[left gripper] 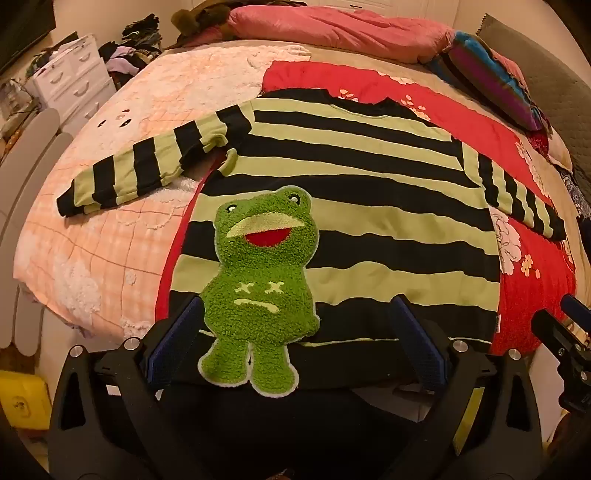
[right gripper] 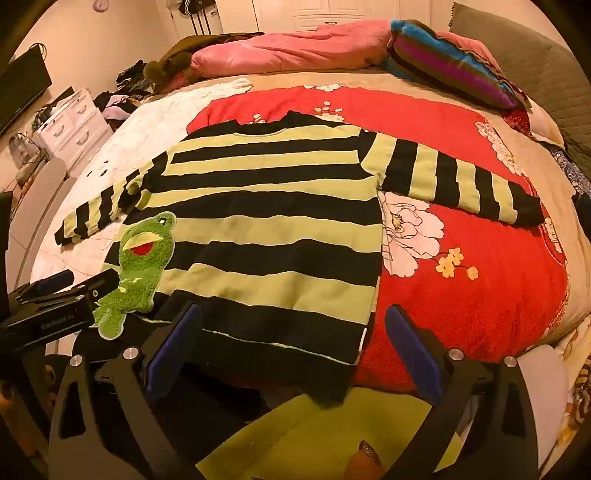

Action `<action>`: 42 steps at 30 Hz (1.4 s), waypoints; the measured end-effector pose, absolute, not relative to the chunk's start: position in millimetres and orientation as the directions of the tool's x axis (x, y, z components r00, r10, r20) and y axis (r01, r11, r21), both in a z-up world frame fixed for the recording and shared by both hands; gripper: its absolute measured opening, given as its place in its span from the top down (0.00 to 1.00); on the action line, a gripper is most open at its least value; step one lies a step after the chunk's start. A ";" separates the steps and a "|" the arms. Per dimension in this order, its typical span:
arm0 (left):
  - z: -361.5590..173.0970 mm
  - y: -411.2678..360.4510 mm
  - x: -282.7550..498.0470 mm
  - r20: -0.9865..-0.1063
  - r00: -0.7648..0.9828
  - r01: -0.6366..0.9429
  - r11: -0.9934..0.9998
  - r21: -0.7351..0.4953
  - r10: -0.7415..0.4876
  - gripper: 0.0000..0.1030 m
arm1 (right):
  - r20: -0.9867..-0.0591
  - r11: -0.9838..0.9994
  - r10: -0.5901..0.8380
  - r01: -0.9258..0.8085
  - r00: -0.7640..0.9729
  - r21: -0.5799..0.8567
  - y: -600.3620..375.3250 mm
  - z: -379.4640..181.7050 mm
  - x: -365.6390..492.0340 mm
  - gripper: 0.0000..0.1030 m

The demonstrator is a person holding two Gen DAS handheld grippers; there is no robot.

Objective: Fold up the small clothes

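Observation:
A small black and light-green striped sweater (left gripper: 347,192) lies flat on the bed, neck away from me, both sleeves spread out; it also shows in the right wrist view (right gripper: 266,214). A fuzzy green frog patch (left gripper: 258,288) sits on its lower left front, also seen in the right wrist view (right gripper: 140,266). My left gripper (left gripper: 295,343) is open, its jaws either side of the frog's legs at the hem. My right gripper (right gripper: 291,347) is open over the hem's right corner. The left gripper (right gripper: 55,299) appears at the left of the right wrist view.
The bed carries a red floral blanket (right gripper: 461,295) on the right and a pale pink quilt (left gripper: 103,236) on the left. Pink pillows (left gripper: 332,29) and a striped cushion (right gripper: 450,70) lie at the head. White drawers (left gripper: 70,81) stand left of the bed.

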State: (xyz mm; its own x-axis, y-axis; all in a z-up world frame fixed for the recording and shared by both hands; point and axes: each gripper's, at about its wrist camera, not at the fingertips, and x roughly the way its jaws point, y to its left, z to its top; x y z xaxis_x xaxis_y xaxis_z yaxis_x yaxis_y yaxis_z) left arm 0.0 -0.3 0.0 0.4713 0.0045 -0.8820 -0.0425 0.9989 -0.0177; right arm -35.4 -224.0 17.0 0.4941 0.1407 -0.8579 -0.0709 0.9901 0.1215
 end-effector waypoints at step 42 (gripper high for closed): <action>8.9 -7.4 -1.9 -0.872 0.490 -0.024 1.000 -0.007 0.006 0.09 | -0.841 0.990 0.143 -0.084 0.522 0.117 -221.1 23.1 -39.7 0.04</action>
